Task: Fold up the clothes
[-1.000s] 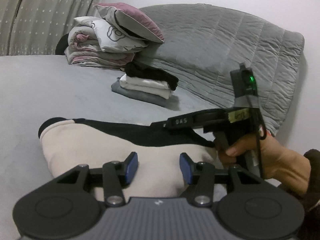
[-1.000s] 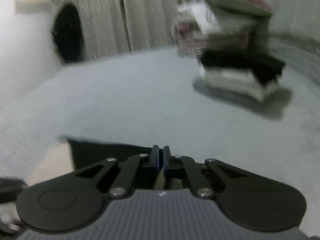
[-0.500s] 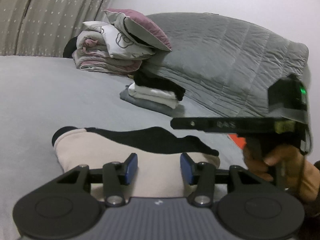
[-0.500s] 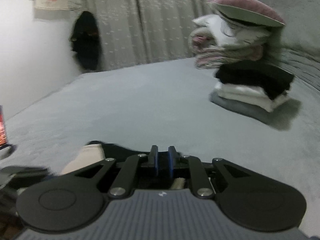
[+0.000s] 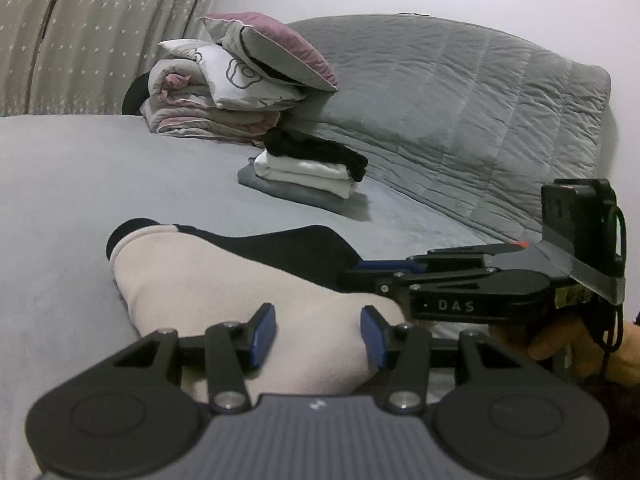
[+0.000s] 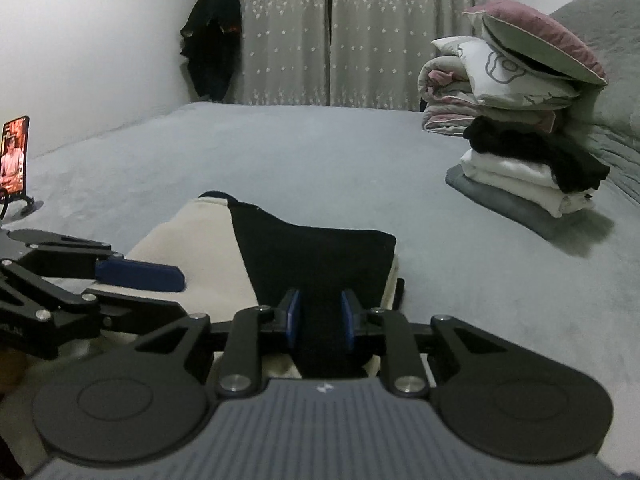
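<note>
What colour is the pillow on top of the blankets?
Dusty pink-purple on top, with a pale underside: pillow, clearest in the right wrist view.

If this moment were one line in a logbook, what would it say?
stage: folding | garment: cream-and-black, on bed | left tongs: open over cream part | right tongs: open, straddling black part

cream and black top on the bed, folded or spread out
Folded. The cream and black top lies in a compact bundle with layered edges at its right side, not laid out flat on the bed.
</note>
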### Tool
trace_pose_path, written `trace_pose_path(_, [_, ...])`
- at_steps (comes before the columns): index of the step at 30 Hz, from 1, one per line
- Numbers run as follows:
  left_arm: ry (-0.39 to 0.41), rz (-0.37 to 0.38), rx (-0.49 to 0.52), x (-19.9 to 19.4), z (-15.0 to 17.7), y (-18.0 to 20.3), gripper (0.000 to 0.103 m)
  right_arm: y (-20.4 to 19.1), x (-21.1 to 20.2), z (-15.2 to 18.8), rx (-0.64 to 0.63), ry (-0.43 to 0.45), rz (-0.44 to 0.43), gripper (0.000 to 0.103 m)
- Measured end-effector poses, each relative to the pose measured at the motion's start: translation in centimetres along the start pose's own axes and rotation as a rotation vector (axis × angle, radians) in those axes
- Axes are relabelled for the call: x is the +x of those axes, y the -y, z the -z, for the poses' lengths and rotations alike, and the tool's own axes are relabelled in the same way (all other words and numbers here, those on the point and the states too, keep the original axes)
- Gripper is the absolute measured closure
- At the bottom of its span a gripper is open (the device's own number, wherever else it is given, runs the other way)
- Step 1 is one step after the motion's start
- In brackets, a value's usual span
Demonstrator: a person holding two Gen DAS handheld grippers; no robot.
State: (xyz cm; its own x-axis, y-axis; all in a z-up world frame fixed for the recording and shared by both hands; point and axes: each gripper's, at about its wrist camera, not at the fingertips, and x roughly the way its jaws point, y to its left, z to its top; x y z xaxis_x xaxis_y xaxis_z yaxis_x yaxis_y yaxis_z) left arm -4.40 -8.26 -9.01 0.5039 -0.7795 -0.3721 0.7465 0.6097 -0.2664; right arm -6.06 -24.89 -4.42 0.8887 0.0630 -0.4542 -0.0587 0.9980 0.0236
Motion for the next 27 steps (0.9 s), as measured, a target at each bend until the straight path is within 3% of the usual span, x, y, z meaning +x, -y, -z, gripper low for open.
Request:
trace_pose_path(3, [-0.012,-0.009,-0.005,-0.5,-0.4,0.4,0.041,0.1,-0.7,-0.6,0.038,0.003,-0.004,0.073])
trace_pose_path(5, [-0.021,-0.019,0.002,-0.9,-0.7,0.7,0.035,0.4,-1.3,-1.2,0.071,0.006,0.014,0.053])
trace_pose_path(10, [-0.057,-0.036,0.0,-1.2,-1.5,1.1,0.02,2.3,-2.0,-2.0,0.201,-0.025,0.03,0.047])
trace_pose_path(14, [-0.111,-0.064,-0.007,-1.0,-2.4,1.5,0.013,3.1,-2.1,-2.6,0.271,-0.055,0.057,0.034])
trace_pose_path(18, [-0.164,-0.093,-0.009,-1.0,-3.1,2.1,0.002,3.0,-2.1,-2.7,0.264,-0.101,0.083,0.03])
trace_pose_path(27, [-0.274,-0.158,-0.138,-1.2,-3.9,0.7,0.001,3.1,-1.8,-2.5,0.284,-0.156,0.055,0.007])
